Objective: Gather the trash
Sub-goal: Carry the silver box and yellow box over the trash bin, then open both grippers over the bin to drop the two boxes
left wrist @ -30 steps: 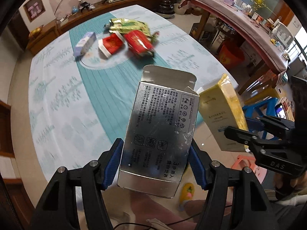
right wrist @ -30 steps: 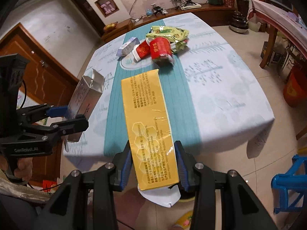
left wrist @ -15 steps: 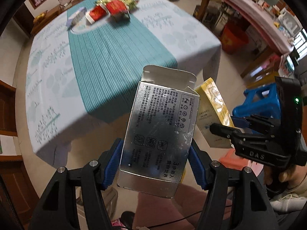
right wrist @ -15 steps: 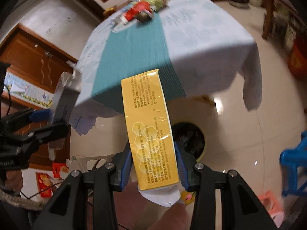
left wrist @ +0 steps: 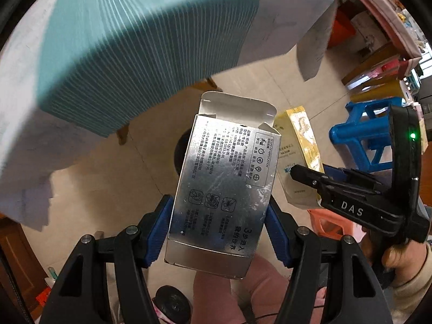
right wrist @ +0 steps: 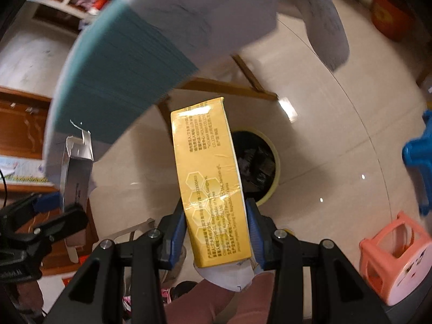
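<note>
My left gripper (left wrist: 220, 229) is shut on a silver carton (left wrist: 224, 178) with its top flap open, held over the floor. My right gripper (right wrist: 216, 232) is shut on a yellow box (right wrist: 210, 178) and holds it above a round bin with a dark liner (right wrist: 260, 167). The silver carton also shows at the left of the right wrist view (right wrist: 77, 167), and the yellow box at the right of the left wrist view (left wrist: 298, 145). The bin is mostly hidden behind the carton in the left wrist view (left wrist: 179, 152).
The table with a white and teal cloth (left wrist: 129, 40) hangs over the upper part of both views, with wooden legs (right wrist: 243, 81) behind the bin. A blue stool (left wrist: 361, 135) and a pink stool (right wrist: 394, 253) stand on the tiled floor at the right.
Both grippers have dropped from above the table to below its edge, over the floor. The bin has come into view under the yellow box. Both boxes stay gripped.
</note>
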Demonstrator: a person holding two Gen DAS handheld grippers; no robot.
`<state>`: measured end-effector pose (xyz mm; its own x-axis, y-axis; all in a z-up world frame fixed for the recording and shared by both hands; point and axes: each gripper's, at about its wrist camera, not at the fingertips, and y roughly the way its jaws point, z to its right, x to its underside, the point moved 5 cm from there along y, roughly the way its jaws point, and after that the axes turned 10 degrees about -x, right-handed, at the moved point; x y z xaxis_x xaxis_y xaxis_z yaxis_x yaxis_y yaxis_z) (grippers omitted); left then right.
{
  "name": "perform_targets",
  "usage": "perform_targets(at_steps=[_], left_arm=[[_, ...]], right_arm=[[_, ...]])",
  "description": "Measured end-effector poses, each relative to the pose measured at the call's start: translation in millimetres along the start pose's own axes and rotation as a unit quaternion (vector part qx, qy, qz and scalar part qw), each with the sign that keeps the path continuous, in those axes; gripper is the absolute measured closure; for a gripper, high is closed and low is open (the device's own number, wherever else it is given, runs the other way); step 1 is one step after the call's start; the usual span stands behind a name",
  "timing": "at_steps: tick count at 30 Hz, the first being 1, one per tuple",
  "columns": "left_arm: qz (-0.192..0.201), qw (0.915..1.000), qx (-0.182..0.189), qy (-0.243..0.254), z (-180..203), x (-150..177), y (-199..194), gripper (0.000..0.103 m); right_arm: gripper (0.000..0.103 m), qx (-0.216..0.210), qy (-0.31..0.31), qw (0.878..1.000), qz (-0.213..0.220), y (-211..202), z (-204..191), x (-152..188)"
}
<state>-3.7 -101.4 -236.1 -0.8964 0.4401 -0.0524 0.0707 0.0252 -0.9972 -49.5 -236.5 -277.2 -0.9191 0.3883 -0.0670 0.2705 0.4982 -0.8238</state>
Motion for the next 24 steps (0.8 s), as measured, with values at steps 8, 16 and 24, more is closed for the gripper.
perform_targets(at_steps=[8,16,24], left_arm=[[-0.019,0.9994,0.011,-0.027,7,-14,91,0.038],[-0.018,0.9990,0.007,-0.041,7,-24,141,0.037],[-0.017,0.9987,0.000,-0.048,-3,-29,155,0.032]], right_arm=[[0.061,0.023,0.031,0.999,-0.014,66,42,9],[0.061,0.037,0.052,0.998,-0.021,104,66,7],[0.061,0.040,0.048,0.998,-0.023,126,69,-6]])
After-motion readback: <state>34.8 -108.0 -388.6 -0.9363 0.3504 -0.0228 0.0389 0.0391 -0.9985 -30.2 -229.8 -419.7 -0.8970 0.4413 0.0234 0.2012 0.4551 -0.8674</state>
